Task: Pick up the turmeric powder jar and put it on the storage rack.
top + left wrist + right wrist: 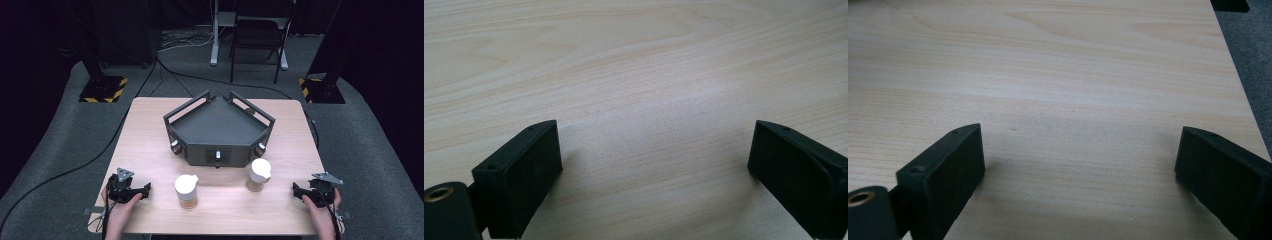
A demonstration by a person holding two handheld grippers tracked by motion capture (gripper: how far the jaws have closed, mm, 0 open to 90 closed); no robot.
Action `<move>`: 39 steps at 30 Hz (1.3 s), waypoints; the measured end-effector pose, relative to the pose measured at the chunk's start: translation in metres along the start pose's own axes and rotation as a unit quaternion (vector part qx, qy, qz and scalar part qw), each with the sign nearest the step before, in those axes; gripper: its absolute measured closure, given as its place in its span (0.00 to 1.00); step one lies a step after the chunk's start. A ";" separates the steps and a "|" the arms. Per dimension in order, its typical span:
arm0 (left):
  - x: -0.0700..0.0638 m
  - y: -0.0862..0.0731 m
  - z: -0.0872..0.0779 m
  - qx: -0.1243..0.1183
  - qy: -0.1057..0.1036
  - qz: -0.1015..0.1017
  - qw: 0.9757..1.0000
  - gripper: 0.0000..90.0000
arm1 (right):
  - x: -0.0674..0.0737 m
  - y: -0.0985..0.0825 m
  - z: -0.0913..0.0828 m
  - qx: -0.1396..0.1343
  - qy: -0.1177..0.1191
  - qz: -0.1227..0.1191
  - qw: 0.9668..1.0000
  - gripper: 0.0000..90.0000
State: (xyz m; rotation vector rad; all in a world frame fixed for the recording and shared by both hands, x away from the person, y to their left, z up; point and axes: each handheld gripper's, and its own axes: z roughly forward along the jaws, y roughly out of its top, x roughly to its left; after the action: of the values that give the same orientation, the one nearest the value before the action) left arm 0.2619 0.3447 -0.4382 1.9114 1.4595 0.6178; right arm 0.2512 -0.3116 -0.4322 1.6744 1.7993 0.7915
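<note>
Two jars (pixel 186 191) (pixel 259 174) — white lids, likely light, rigid, smooth; grip mid-body. Left gripper (pixel 145 189), right gripper (pixel 296 189) — jaws wide, empty, on table (pixel 150 150).

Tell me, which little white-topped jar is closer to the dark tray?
The right jar. It stands just in front of the tray, almost touching its front edge, while the left jar stands farther back toward the person.
</note>
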 end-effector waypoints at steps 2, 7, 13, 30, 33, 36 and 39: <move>0.000 0.000 0.000 0.000 0.000 0.000 1.000 0.08 | 0.000 0.000 0.000 0.000 0.000 -0.001 1.000 0.05; 0.002 -0.002 -0.001 -0.005 -0.005 -0.008 1.000 0.09 | 0.000 0.000 0.000 0.000 0.000 -0.001 1.000 0.05; 0.012 -0.005 -0.003 -0.013 -0.028 -0.031 0.999 0.09 | 0.000 0.000 0.000 0.000 0.000 -0.001 1.000 0.05; 0.007 -0.007 -0.020 -0.057 -0.049 -0.028 0.997 0.11 | 0.000 0.000 0.000 0.001 0.001 -0.001 1.000 0.05; 0.003 -0.006 -0.024 -0.067 -0.052 -0.021 0.996 0.11 | 0.000 0.000 0.000 0.001 0.001 -0.001 1.000 0.05; 0.000 -0.005 -0.029 -0.075 -0.056 -0.012 0.996 0.11 | 0.000 0.000 0.000 0.001 0.001 -0.001 1.000 0.05; -0.003 -0.002 -0.032 -0.079 -0.061 -0.001 0.995 0.11 | 0.000 0.000 0.000 0.001 0.001 -0.001 1.000 0.05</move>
State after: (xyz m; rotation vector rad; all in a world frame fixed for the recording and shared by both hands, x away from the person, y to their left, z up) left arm 0.2370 0.3486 -0.4175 1.7913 1.2973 0.5871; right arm 0.2514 -0.3119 -0.4321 1.6721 1.8036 0.7918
